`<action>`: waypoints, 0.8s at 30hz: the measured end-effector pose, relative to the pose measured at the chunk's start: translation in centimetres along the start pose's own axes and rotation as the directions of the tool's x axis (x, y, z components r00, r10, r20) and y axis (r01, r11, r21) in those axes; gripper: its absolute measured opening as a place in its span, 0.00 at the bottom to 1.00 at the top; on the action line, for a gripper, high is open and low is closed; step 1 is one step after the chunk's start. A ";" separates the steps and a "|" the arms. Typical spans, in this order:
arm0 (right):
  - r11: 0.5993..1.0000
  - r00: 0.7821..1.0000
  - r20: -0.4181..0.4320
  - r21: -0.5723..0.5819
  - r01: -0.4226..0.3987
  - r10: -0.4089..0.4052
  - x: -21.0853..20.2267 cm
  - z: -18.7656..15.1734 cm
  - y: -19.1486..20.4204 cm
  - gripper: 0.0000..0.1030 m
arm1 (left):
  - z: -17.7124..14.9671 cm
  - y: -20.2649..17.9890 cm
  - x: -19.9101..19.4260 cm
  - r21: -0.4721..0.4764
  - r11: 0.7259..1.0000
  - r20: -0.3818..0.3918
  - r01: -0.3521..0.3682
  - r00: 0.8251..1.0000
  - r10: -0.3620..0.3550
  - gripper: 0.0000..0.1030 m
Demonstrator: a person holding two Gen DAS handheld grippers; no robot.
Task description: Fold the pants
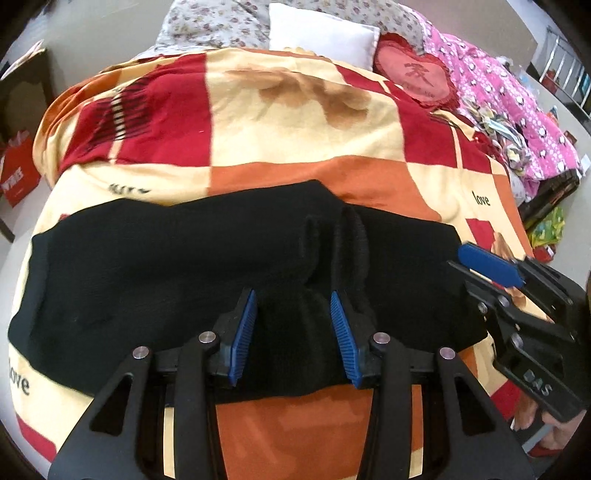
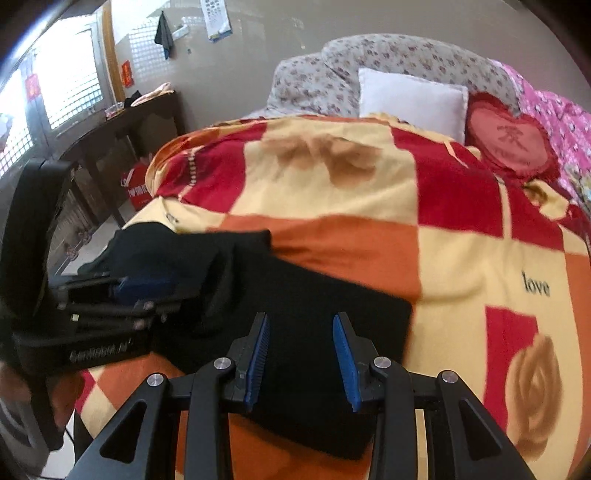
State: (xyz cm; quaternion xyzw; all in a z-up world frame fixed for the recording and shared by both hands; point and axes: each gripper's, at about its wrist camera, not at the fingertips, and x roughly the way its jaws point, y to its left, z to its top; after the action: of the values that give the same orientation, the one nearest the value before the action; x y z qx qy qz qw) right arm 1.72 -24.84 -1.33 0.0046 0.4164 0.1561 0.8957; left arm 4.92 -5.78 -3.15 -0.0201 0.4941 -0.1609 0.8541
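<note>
Black pants (image 1: 166, 273) lie folded lengthwise across the near part of a bed, with a raised crease near the middle. My left gripper (image 1: 293, 302) is open, its blue pads (image 1: 245, 332) low over the pants' near edge. My right gripper (image 2: 301, 328) is open over the right end of the pants (image 2: 314, 332). It also shows in the left wrist view (image 1: 480, 266) at the pants' right end. The left gripper shows in the right wrist view (image 2: 140, 291) at the left, blurred.
A red, orange and cream checked blanket (image 1: 295, 147) covers the bed. A white pillow (image 1: 321, 33), a red heart cushion (image 1: 417, 81) and a pink quilt (image 1: 517, 110) lie at the head and right. A dark desk (image 2: 110, 136) stands left of the bed.
</note>
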 end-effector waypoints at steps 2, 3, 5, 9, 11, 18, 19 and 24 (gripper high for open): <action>1.000 1.000 -0.012 -0.011 -0.013 0.013 0.9 0.5 0.8 0.33 | -0.2 0.8 -0.6 -0.012 1.000 0.007 -0.014 1.000 0.014 0.40; 0.999 1.000 -0.019 -0.024 -0.021 0.021 1.5 0.8 1.4 0.33 | -0.3 1.2 -0.9 -0.019 1.000 0.013 -0.024 1.000 0.024 0.40; 0.999 0.999 -0.033 -0.040 -0.034 0.033 2.5 0.9 2.3 0.33 | -0.5 2.0 -1.4 -0.035 0.999 0.016 -0.037 0.999 0.037 0.40; 0.996 0.996 -0.088 -0.082 -0.038 0.031 5.1 0.5 4.2 0.33 | -0.9 3.9 -2.2 -0.079 0.996 0.015 -0.043 0.999 0.045 0.40; 0.992 0.996 -0.084 -0.123 -0.011 0.000 5.1 0.5 4.9 0.33 | -1.1 4.8 -2.5 -0.096 0.994 0.016 -0.050 0.999 0.052 0.40; 0.988 0.993 -0.049 -0.104 -0.113 0.109 3.3 2.4 6.3 0.33 | -1.3 6.6 -3.3 -0.150 0.988 0.017 -0.048 0.999 0.051 0.40; 0.987 0.992 -0.046 -0.109 -0.118 0.114 3.4 2.6 6.6 0.33 | -1.4 6.7 -3.4 -0.153 0.987 0.015 -0.050 0.998 0.053 0.44; 0.986 0.992 -0.058 -0.116 -0.117 0.111 4.8 3.1 7.7 0.33 | -1.8 7.4 -3.5 -0.174 0.983 0.012 -0.054 0.998 0.057 0.53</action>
State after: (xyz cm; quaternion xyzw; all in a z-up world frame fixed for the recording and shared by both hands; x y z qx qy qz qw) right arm 4.84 -15.76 -1.77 -0.0292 0.4281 0.2319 0.8730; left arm 3.68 2.46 -2.58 -0.0821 0.4994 -0.0930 0.8574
